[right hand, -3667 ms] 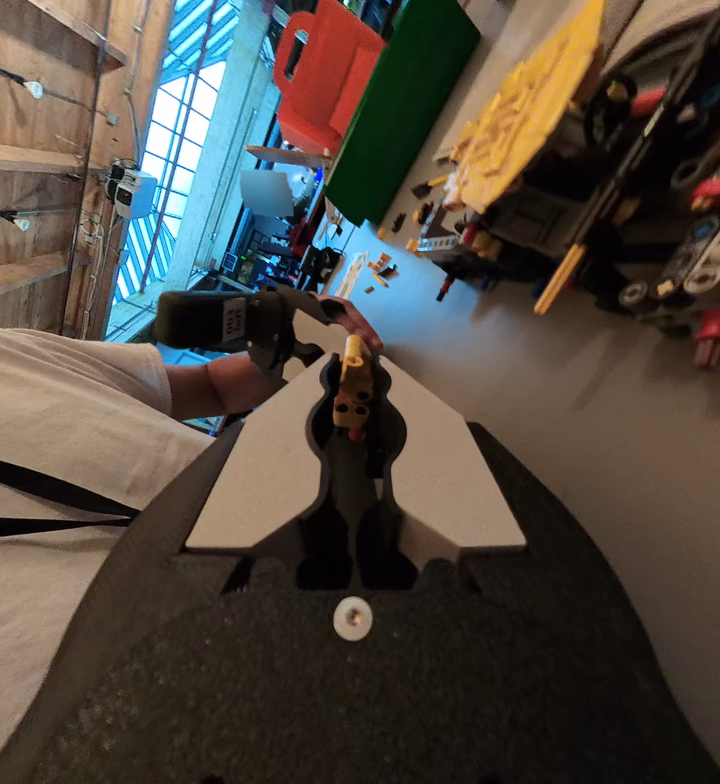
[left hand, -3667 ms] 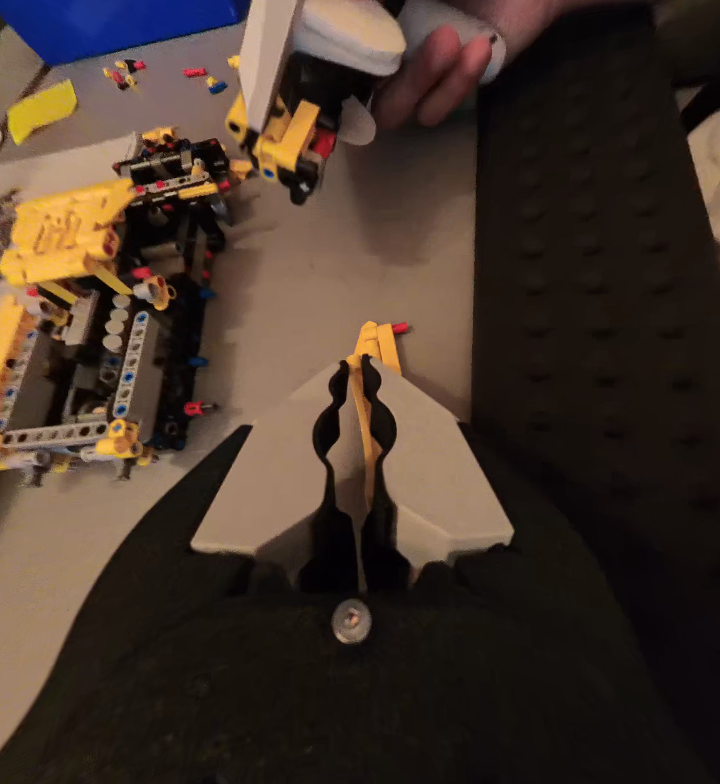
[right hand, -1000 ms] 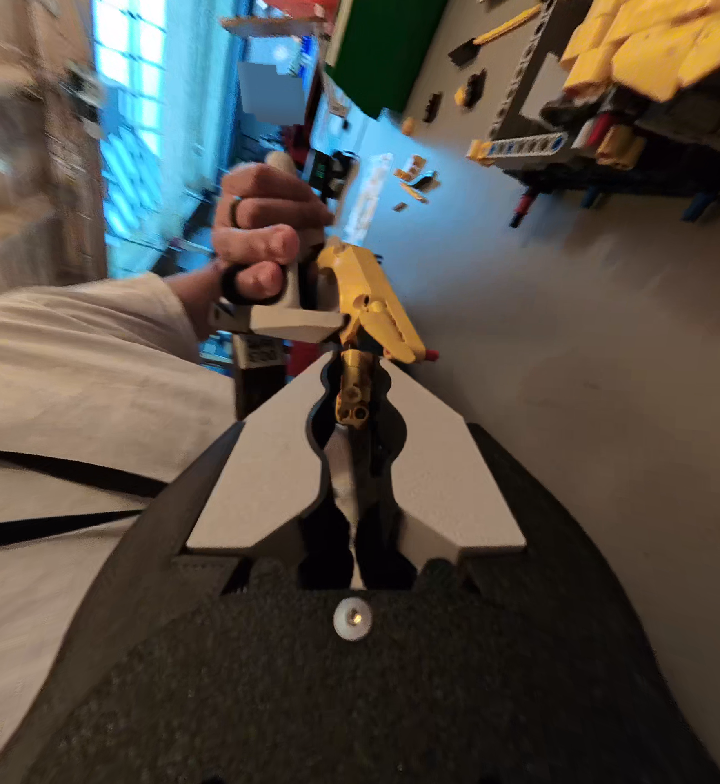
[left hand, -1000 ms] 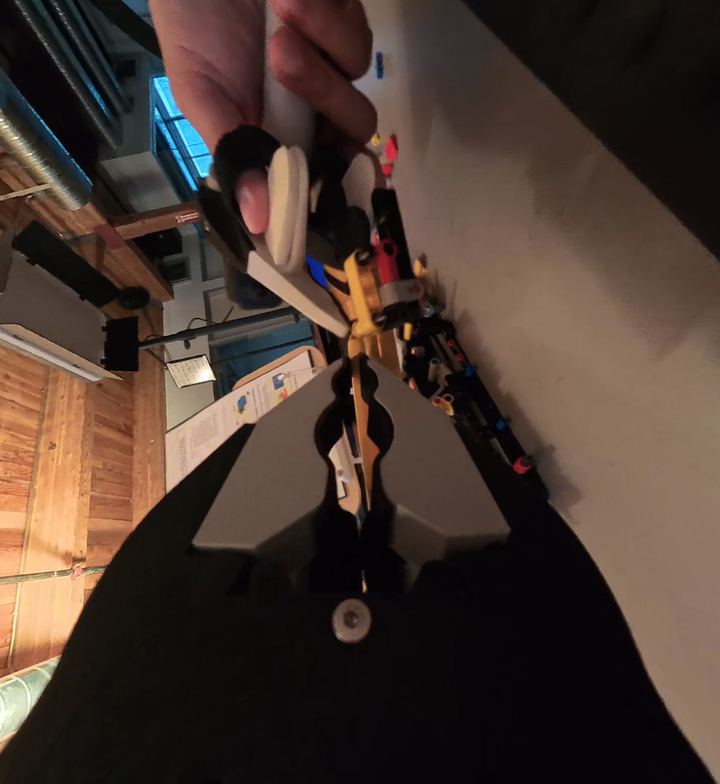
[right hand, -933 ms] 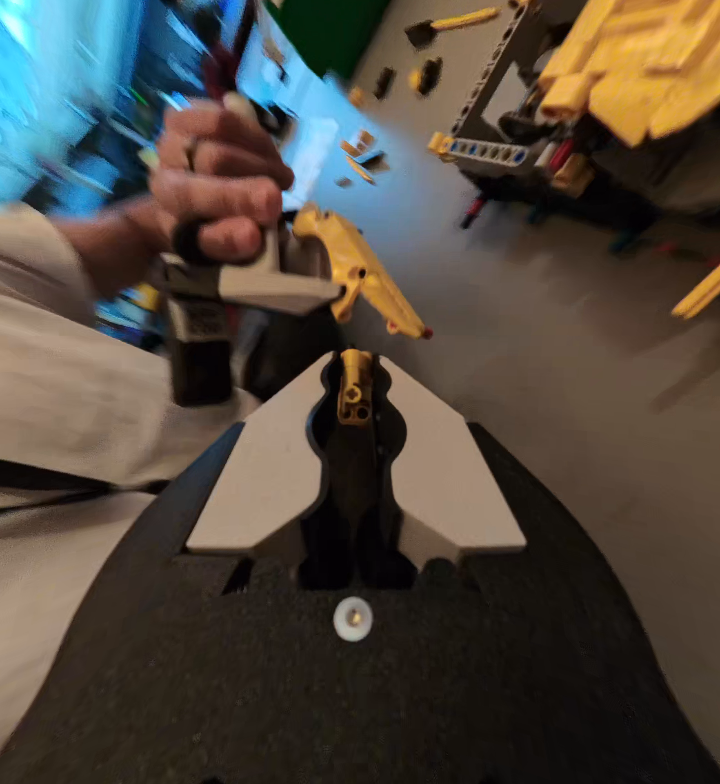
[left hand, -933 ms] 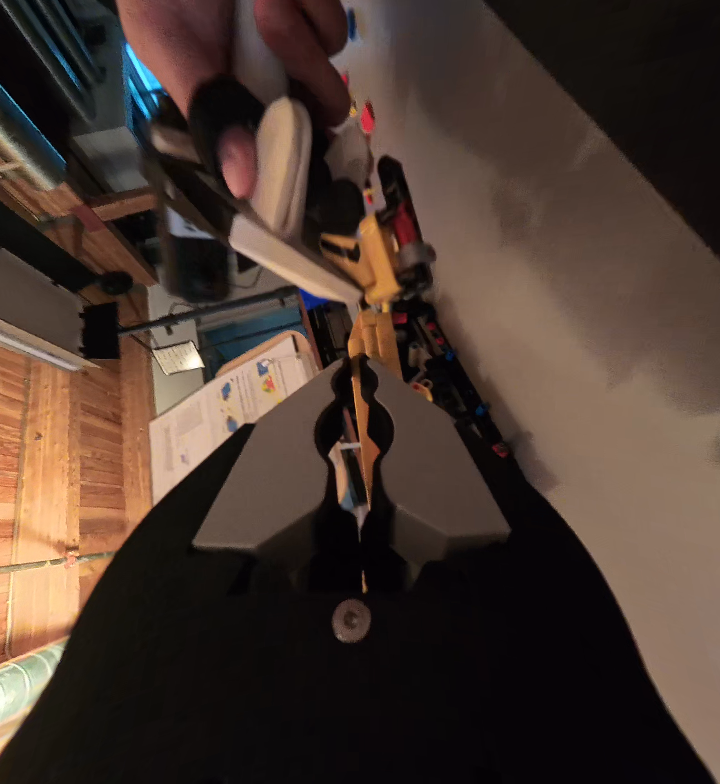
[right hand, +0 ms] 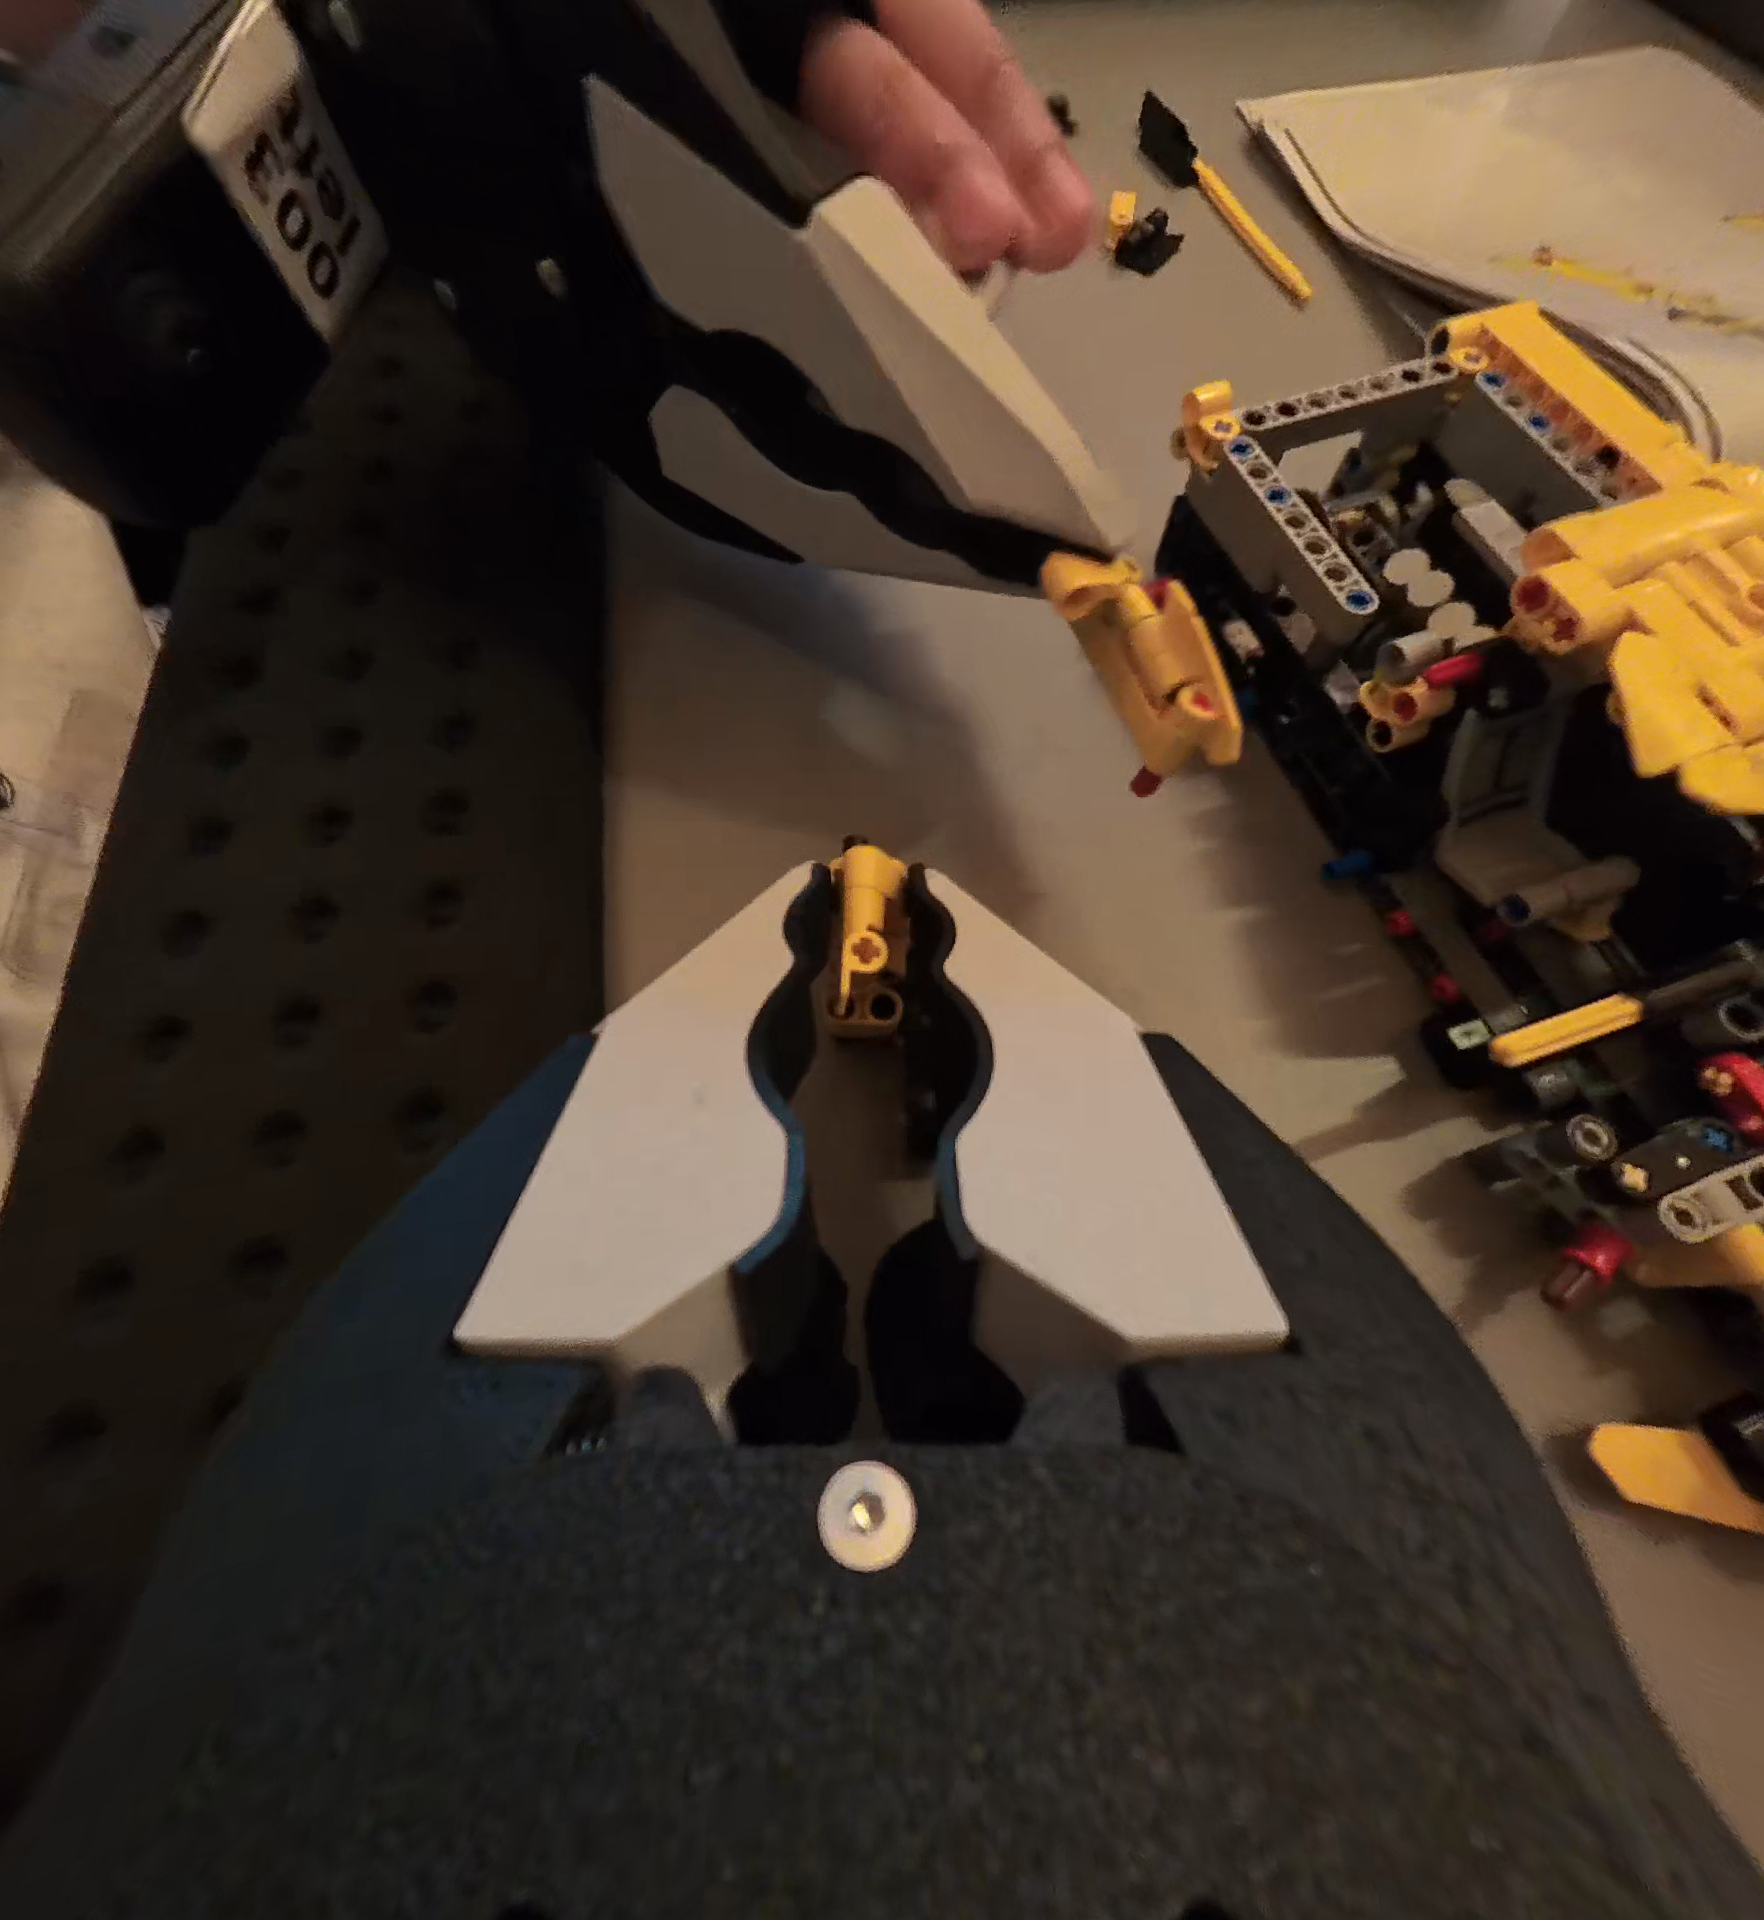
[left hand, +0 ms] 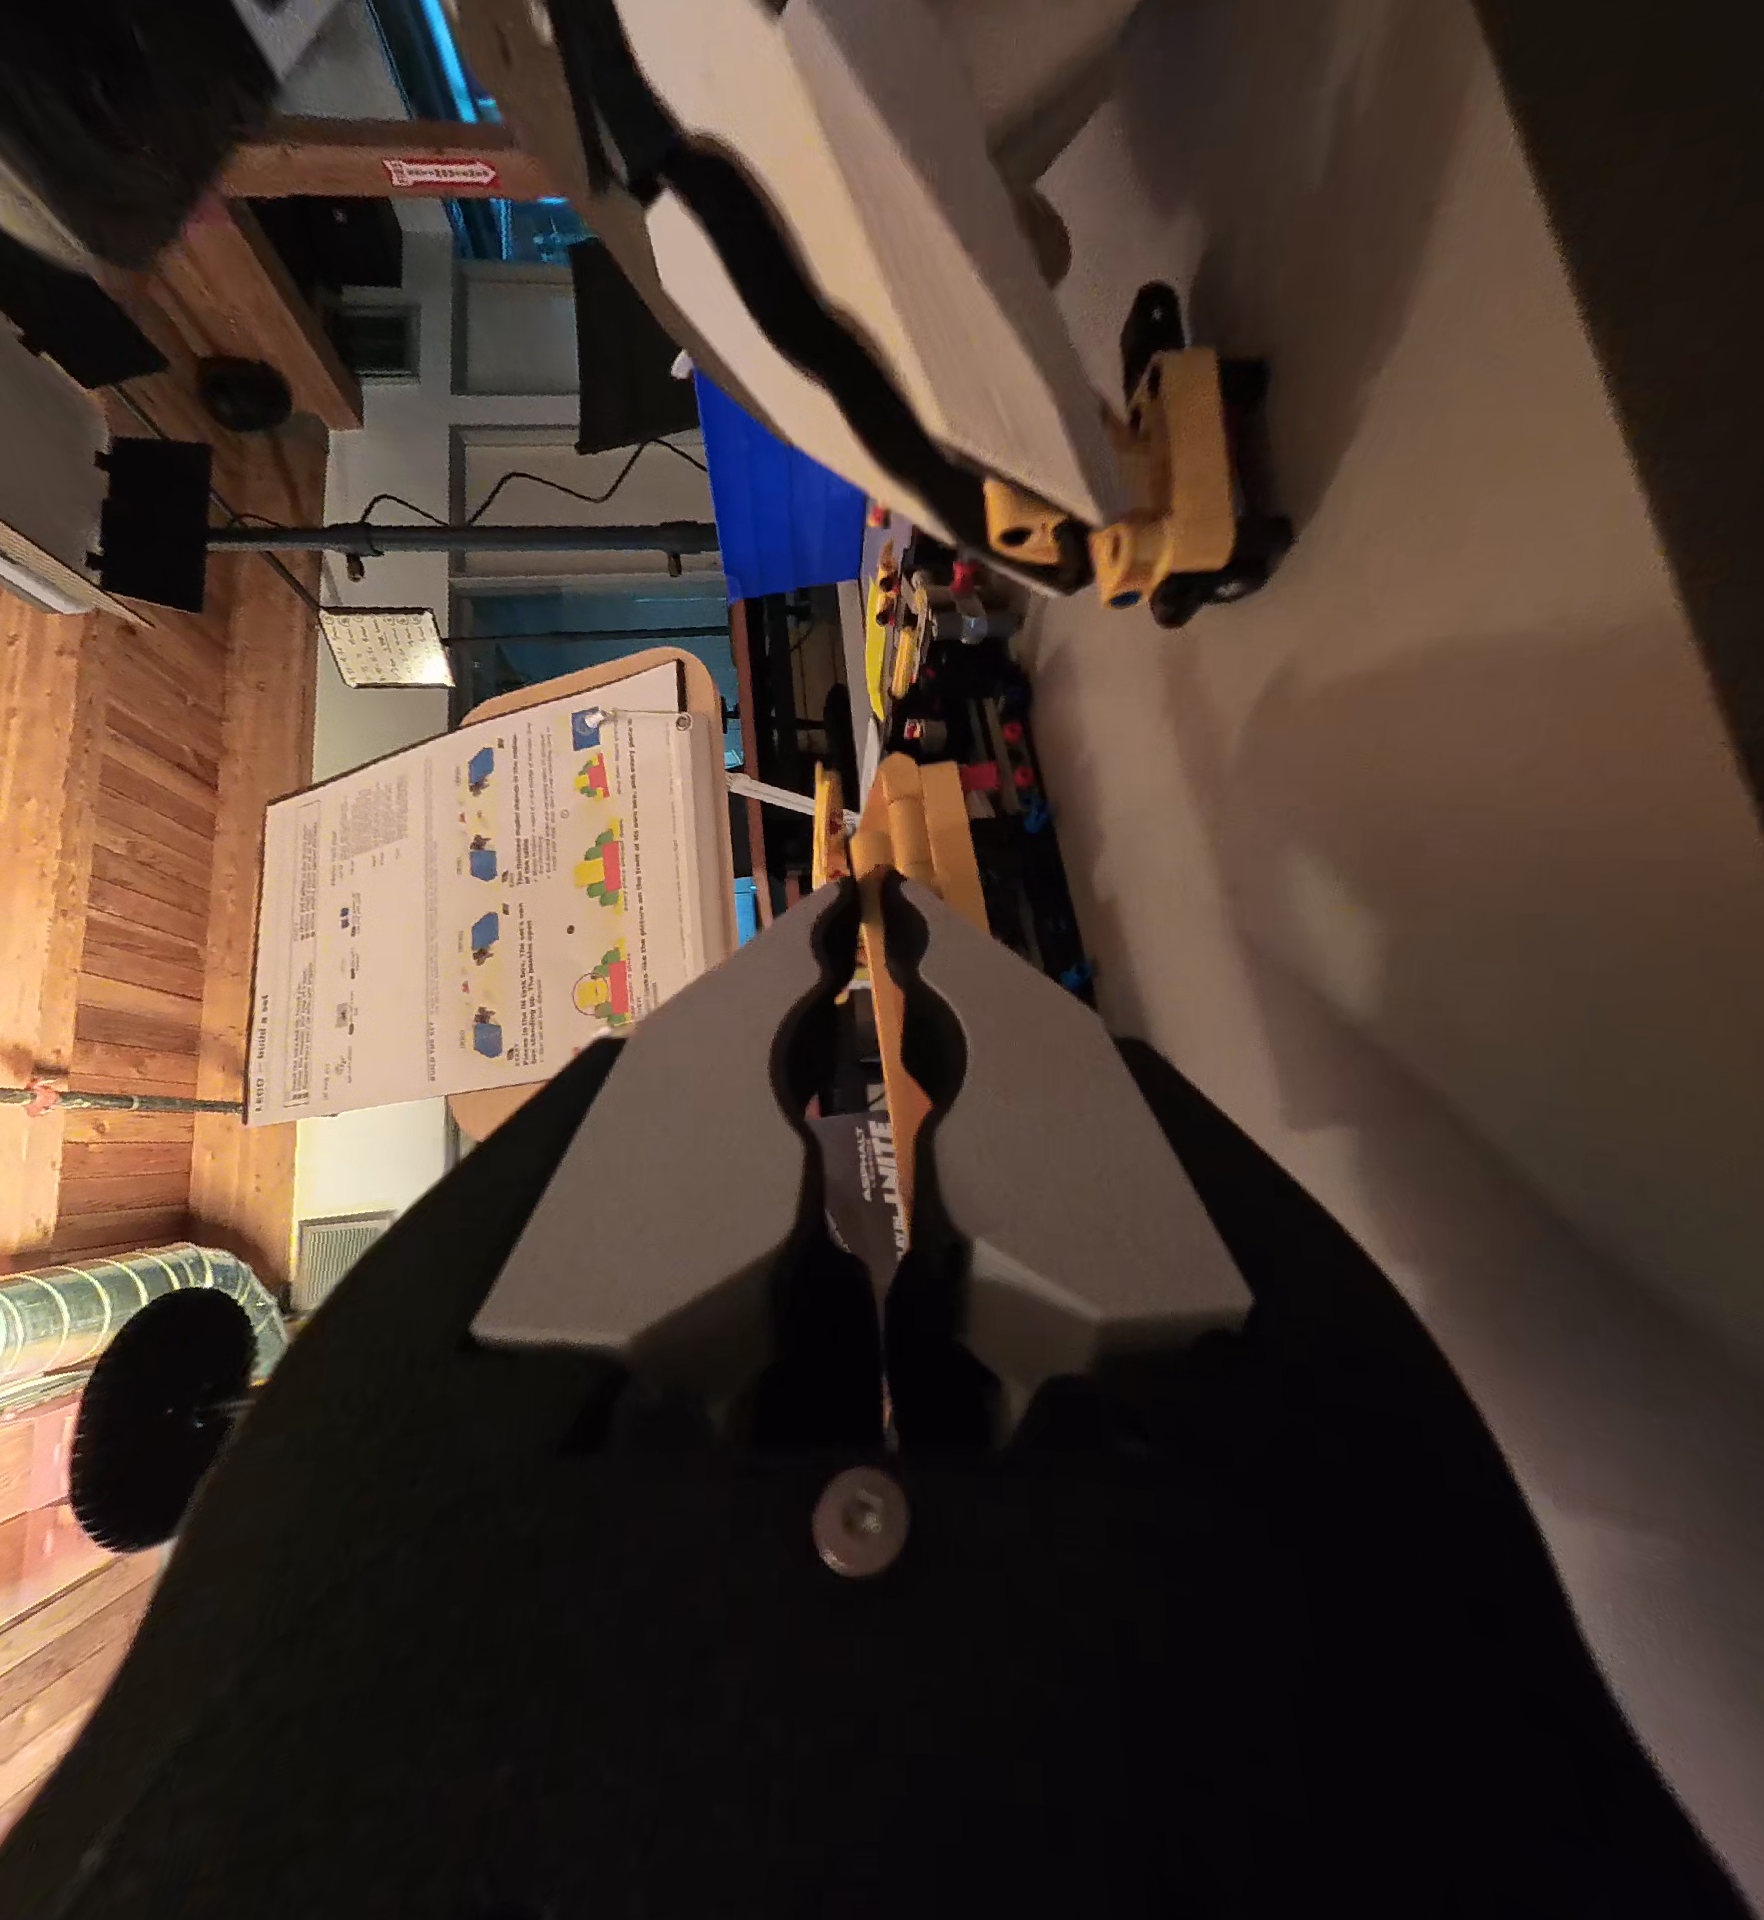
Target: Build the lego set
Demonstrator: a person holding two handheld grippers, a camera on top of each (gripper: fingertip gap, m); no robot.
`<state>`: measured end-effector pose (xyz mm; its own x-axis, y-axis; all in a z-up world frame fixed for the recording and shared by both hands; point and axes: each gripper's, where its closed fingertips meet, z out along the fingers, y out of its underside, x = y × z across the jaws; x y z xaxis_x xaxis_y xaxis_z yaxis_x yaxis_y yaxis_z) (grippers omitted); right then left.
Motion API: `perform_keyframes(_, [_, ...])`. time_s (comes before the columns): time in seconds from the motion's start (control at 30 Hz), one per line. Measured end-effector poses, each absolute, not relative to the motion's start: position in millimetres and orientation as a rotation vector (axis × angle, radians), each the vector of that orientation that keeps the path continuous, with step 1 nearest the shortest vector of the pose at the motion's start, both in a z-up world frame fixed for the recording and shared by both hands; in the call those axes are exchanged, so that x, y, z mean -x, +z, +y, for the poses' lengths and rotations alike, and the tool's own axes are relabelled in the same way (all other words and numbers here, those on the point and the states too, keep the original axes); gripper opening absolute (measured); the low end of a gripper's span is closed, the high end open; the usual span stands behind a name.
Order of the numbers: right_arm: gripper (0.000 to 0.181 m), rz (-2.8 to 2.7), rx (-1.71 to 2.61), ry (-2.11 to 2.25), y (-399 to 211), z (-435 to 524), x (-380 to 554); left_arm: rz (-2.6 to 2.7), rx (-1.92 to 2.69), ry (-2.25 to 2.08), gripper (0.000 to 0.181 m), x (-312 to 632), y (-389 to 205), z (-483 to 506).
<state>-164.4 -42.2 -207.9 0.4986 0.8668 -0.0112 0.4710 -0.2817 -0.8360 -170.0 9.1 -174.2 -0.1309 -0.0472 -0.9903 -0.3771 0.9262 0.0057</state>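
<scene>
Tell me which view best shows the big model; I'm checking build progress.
The right wrist view: the model lies open from above on the table. The left wrist view gives only a dim, edge-on sliver.

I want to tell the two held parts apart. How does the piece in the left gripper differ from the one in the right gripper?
The left gripper pinches a flat yellow panel carrying red pins; the right gripper pinches a small yellow connector with a cross hole. The panel is larger. Both are yellow.
</scene>
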Motion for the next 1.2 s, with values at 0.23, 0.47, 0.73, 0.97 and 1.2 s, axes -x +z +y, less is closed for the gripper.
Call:
perform_keyframes(0.23, [0.012, -0.57, 2.083, 1.269, -161, -28, 163, 1.602, 0.24, 0.264, 0.003, 170, -158, -12])
perform_keyframes(0.47, [0.012, -0.334, 2.202, 1.749, -155, -39, 175, 1.585, 0.166, 0.29, 0.003, 166, -158, -24])
perform_keyframes(0.73, [0.012, -0.295, 2.278, 1.769, -155, -39, 173, 1.576, 0.188, 0.264, 0.003, 169, -155, -22])
perform_keyframes(0.97, [0.012, -0.305, 2.306, 1.765, -156, -40, 181, 1.569, 0.217, 0.273, 0.003, 170, -153, -18])
perform_keyframes(1.2, [0.013, -0.683, 2.242, 1.2, -157, -33, 170, 1.675, 0.533, -0.131, 0.003, 172, -159, -19])
